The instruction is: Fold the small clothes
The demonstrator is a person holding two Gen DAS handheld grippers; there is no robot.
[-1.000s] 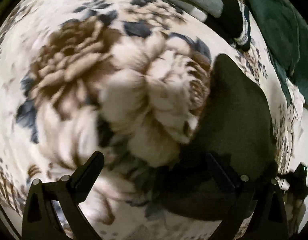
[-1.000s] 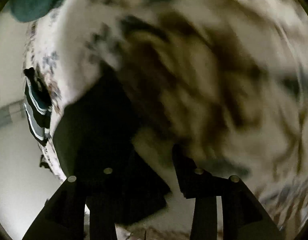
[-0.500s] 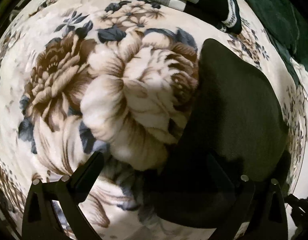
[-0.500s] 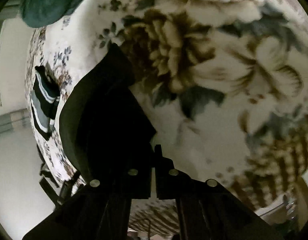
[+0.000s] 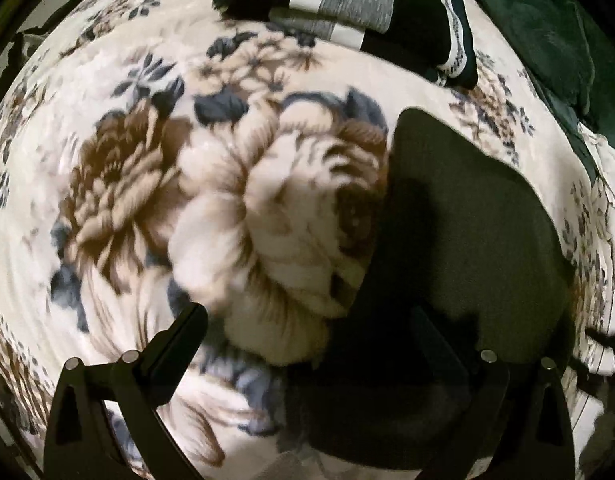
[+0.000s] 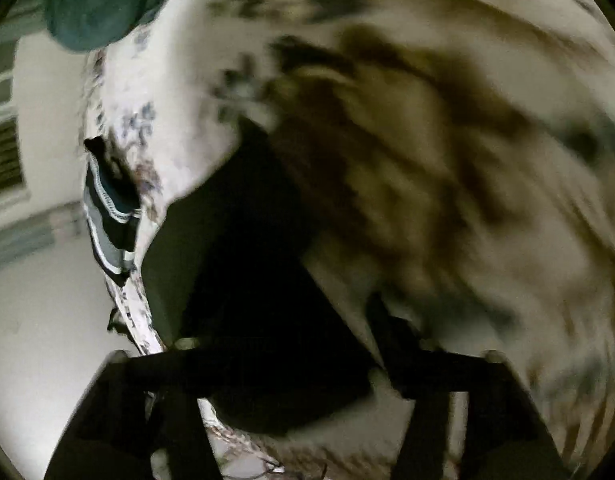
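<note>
A dark garment lies flat on the floral blanket, spread at the right of the left wrist view. My left gripper points down over the garment's left edge and is open and empty, with one finger over the blanket and the other over the dark cloth. The right wrist view is blurred. There the same garment lies under my right gripper, whose jaws are opening. The cloth sits below and between the jaws, and the pads do not press on it.
A folded stack of black, grey and white striped clothes sits at the blanket's far edge, also seen as the striped stack. A dark green cloth lies at the far right. The bed's edge and pale floor show on the left.
The right gripper stood shut at the garment's edge half a second ago; its jaws now stand apart and the view has blurred. The left gripper shifted, and the striped stack shows more.
</note>
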